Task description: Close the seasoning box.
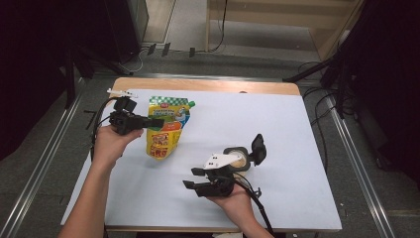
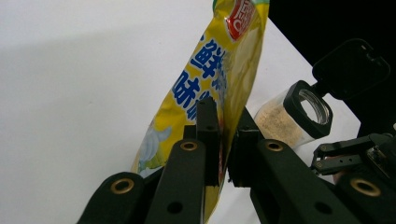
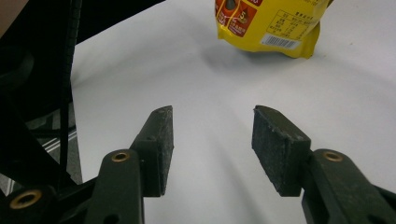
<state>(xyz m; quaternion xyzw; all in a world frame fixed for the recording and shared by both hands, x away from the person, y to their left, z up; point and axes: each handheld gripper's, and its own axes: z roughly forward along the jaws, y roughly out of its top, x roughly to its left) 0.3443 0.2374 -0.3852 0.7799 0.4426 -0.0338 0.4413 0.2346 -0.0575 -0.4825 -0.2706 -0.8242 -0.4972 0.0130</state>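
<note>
- Yellow plastic makes up the refill pouch (image 1: 165, 130), printed with blue characters, a green-and-white checked band across its top and a green spout at one upper corner; it stands near the left side of the white surface (image 1: 277, 124), bottom end towards the person.
- From the left gripper view the pouch (image 2: 205, 93) rises upright between the two black jaws, its thin side edge caught between the pads.
- Left hand-held gripper (image 1: 154, 122) comes in level from the left and pinches that side of the pouch, about halfway up; with no earlier picture to compare, the jaws look pressed close on the film.
- Left hand (image 1: 110, 141) wraps the gripper's body, with a black cable looping off behind it.
- Right hand-held gripper (image 1: 190, 178) lies low near the front edge of the surface, well apart from the pouch, jaws spread with nothing between them; the right gripper view shows bare white surface between the pads (image 3: 161, 140) and the pouch's bottom (image 3: 271, 23) beyond.
- Right hand (image 1: 233, 198) holds it from below.
- Clear seasoning jar (image 1: 238, 157) with pale powder, black collar and its black flip lid swung open lies just beside the right gripper's grey plate.
</note>
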